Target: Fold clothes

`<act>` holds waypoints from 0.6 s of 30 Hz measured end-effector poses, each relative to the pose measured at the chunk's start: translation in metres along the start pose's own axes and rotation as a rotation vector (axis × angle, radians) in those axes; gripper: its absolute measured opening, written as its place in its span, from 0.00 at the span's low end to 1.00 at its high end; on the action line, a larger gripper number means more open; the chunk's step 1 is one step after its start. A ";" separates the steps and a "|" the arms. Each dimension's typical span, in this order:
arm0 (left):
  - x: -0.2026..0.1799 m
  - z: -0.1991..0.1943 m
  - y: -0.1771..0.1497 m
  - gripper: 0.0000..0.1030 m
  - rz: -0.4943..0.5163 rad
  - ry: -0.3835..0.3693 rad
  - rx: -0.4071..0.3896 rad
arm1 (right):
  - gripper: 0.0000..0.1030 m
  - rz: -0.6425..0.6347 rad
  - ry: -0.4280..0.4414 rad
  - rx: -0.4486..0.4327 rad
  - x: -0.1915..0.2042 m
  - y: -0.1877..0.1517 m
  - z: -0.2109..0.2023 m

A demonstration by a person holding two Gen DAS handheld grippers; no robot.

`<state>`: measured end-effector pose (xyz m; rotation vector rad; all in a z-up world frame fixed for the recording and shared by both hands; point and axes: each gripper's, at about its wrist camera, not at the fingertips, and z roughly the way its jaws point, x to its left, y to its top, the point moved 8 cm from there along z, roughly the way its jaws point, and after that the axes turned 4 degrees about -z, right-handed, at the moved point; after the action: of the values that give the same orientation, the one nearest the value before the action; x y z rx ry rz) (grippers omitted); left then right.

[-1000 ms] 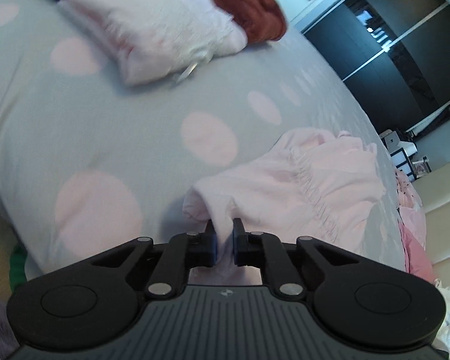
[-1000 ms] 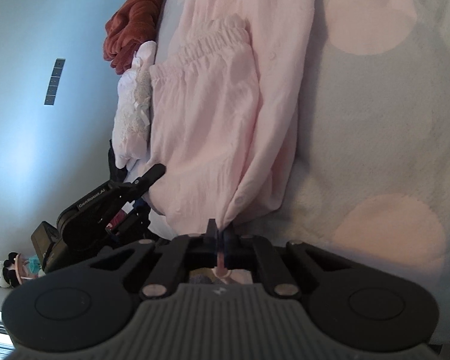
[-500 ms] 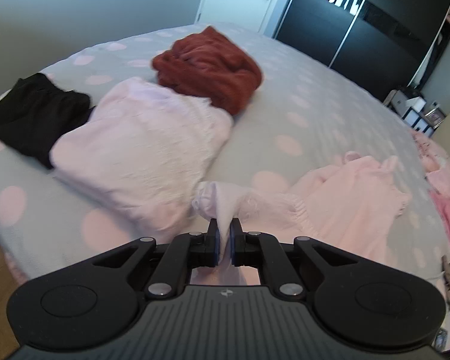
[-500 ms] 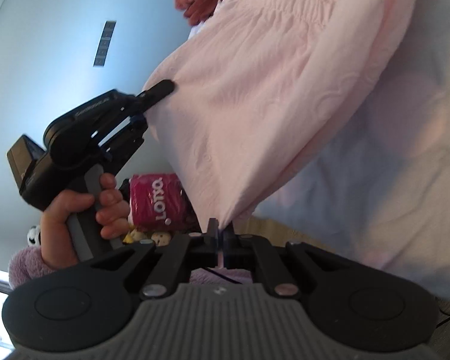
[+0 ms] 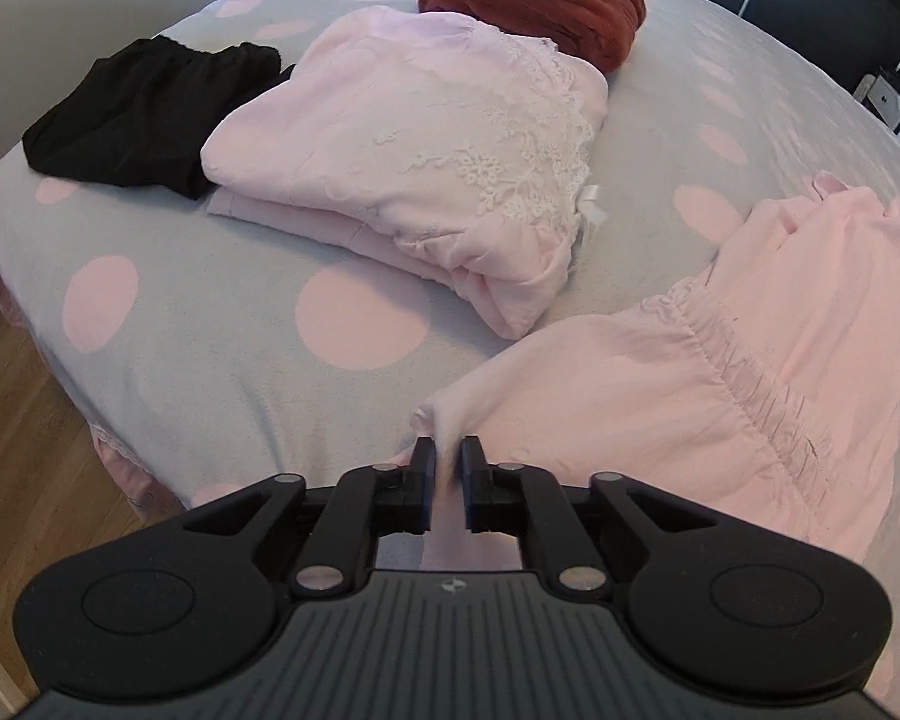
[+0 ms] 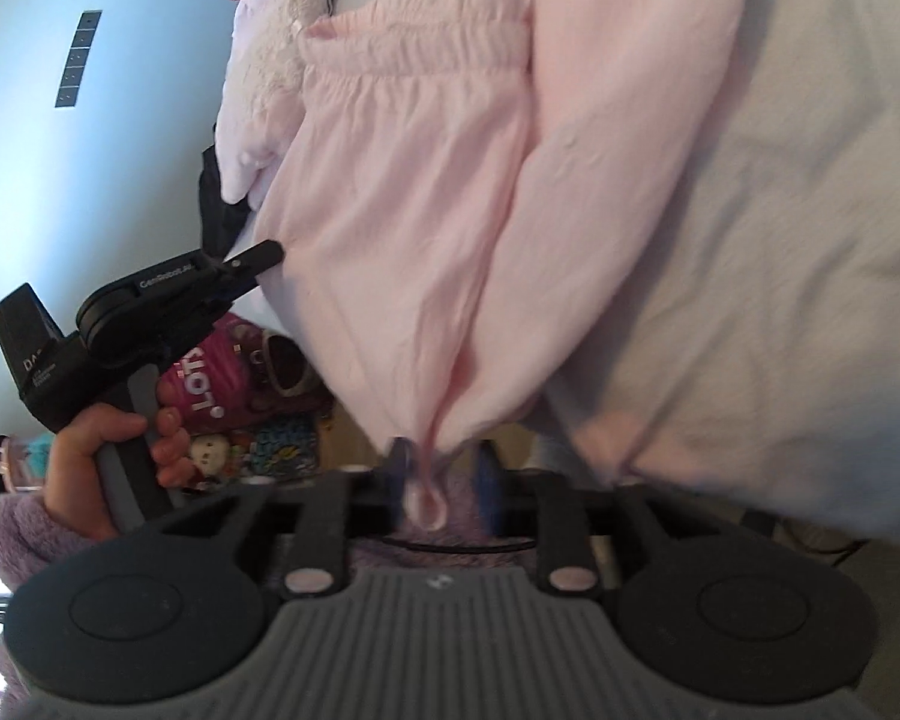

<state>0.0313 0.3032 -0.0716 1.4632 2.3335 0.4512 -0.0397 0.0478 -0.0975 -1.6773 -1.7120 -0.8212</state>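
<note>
Left wrist view shows the grey bed with pink polka dots (image 5: 222, 360) carrying a pale pink gathered-waist cotton garment (image 5: 720, 396) at 4 o'clock, laid beside a folded pink lace-trimmed stack (image 5: 414, 168), likely to join it. The left gripper (image 5: 447, 468) and right gripper (image 6: 441, 480) are both opening, each with a garment corner slack between its jaws, apparently releasing it.

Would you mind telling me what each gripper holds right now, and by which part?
Nothing firmly: both jaws are opening. A corner of the pink garment hangs loose between the left gripper and another between the right gripper.
</note>
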 end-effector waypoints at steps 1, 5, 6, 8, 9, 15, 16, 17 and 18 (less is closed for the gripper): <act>-0.001 -0.005 0.002 0.22 0.005 0.000 -0.012 | 0.40 -0.019 -0.019 -0.012 -0.003 0.000 -0.009; -0.018 -0.032 0.008 0.35 0.055 -0.029 -0.062 | 0.40 -0.103 -0.083 -0.097 -0.014 0.012 -0.049; -0.026 -0.036 0.011 0.39 0.070 -0.048 -0.068 | 0.40 -0.132 -0.104 -0.122 -0.014 0.019 -0.058; -0.046 -0.044 0.014 0.39 0.105 -0.101 -0.065 | 0.40 -0.192 -0.145 -0.166 -0.014 0.034 -0.077; -0.057 -0.047 0.015 0.39 0.119 -0.129 -0.061 | 0.39 -0.224 -0.167 -0.181 -0.014 0.040 -0.084; -0.111 -0.036 0.026 0.44 0.167 -0.239 0.007 | 0.39 -0.297 -0.328 -0.275 -0.047 0.102 -0.144; -0.119 -0.032 0.029 0.44 0.182 -0.241 0.016 | 0.39 -0.295 -0.360 -0.298 -0.056 0.115 -0.155; -0.128 -0.028 0.032 0.44 0.198 -0.246 0.023 | 0.39 -0.301 -0.401 -0.319 -0.065 0.128 -0.166; -0.139 -0.023 0.037 0.44 0.209 -0.266 0.029 | 0.39 -0.308 -0.439 -0.338 -0.074 0.142 -0.175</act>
<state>0.1063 0.1910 -0.0176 1.6774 1.9998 0.2572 0.1028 -0.1330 -0.0415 -1.9527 -2.2763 -0.9777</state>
